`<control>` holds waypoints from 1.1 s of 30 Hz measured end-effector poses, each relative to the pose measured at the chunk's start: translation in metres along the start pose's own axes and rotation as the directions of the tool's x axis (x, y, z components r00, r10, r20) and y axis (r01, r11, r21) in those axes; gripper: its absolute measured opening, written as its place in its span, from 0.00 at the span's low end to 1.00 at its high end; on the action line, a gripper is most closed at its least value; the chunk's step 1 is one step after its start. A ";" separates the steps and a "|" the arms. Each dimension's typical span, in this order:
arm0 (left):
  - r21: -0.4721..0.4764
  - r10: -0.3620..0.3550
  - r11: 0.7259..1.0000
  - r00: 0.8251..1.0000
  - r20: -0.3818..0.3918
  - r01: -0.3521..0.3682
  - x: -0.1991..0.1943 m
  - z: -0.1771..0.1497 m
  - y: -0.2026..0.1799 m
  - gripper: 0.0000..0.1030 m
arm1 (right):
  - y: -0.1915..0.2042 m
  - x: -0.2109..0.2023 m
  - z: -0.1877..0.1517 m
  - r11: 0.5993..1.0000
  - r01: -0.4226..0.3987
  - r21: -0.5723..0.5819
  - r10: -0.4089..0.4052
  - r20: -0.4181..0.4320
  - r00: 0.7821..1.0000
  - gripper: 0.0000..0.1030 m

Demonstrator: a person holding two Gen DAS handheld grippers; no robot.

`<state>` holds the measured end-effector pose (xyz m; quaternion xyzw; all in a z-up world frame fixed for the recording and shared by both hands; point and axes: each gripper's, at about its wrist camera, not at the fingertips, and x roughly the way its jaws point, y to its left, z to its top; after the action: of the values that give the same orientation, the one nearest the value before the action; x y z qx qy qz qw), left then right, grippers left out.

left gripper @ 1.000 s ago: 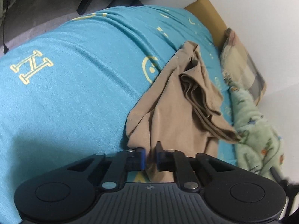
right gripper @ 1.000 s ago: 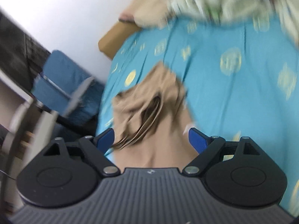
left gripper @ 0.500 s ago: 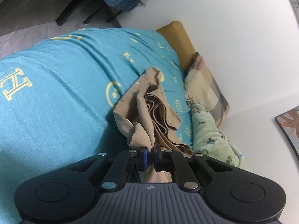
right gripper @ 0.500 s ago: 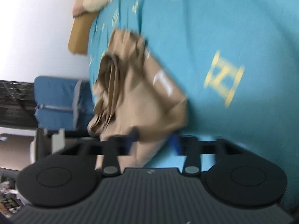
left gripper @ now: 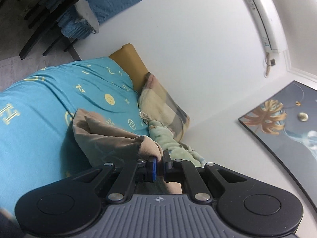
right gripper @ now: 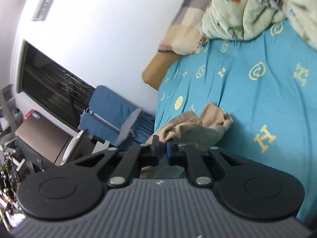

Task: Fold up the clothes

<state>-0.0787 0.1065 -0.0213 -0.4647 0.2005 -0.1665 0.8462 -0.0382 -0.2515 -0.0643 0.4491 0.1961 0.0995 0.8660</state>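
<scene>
Left gripper (left gripper: 160, 163): clamped on tan garment (left gripper: 111, 138), frame centre | right gripper (right gripper: 162, 151): clamped on garment (right gripper: 194, 130) | bedsheet (left gripper: 39, 138): garment partly lifted.

Left tool (left gripper: 160, 161) and right tool (right gripper: 162, 150) both clamped tight, pointing nearly level

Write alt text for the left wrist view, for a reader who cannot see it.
The left gripper is shut on a bunched edge of a tan fabric garment, which trails onto a bed with a turquoise sheet printed with yellow symbols. Beyond lie a checked pillow and a pale green fleece blanket against a white wall.
</scene>
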 end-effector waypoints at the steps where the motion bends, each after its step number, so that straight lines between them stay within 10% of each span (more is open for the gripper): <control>1: 0.000 0.004 1.000 1.000 -0.003 -0.004 -0.008 -0.006 0.000 0.06 | 0.000 -0.010 -0.005 1.000 0.000 -0.004 0.000 0.009 1.000 0.10; 7: 0.017 0.101 0.995 0.994 -0.041 -0.100 -0.005 -0.002 -0.005 0.07 | 0.005 -0.008 -0.003 0.999 0.031 -0.008 -0.031 -0.008 0.999 0.10; 13: 0.064 0.293 0.956 0.948 -0.120 -0.287 0.081 0.058 -0.009 0.07 | 0.017 0.079 0.034 0.994 0.100 0.048 -0.091 -0.155 0.984 0.10; 24: 0.137 0.303 0.950 0.932 -0.198 -0.280 0.209 0.078 0.083 0.10 | -0.053 0.197 0.048 0.972 0.212 0.104 -0.168 -0.328 0.930 0.13; 26: 0.158 0.303 0.949 0.927 -0.220 -0.273 0.214 0.079 0.088 0.24 | -0.062 0.206 0.050 0.972 0.190 0.140 -0.127 -0.369 0.921 0.21; 29: 0.202 0.289 0.949 0.925 -0.246 -0.243 0.216 0.080 0.084 0.64 | -0.055 0.206 0.054 0.983 0.136 0.125 -0.082 -0.365 0.927 0.89; 33: 0.341 0.318 0.911 0.920 -0.229 -0.230 0.210 0.071 0.072 0.75 | -0.037 0.198 0.056 0.996 0.087 -0.024 -0.090 -0.291 0.952 0.90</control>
<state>0.1450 0.0963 -0.0867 -0.2660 0.3532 -0.1380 0.8863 0.1646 -0.2448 -0.1148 0.4156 0.3411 0.1269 0.8335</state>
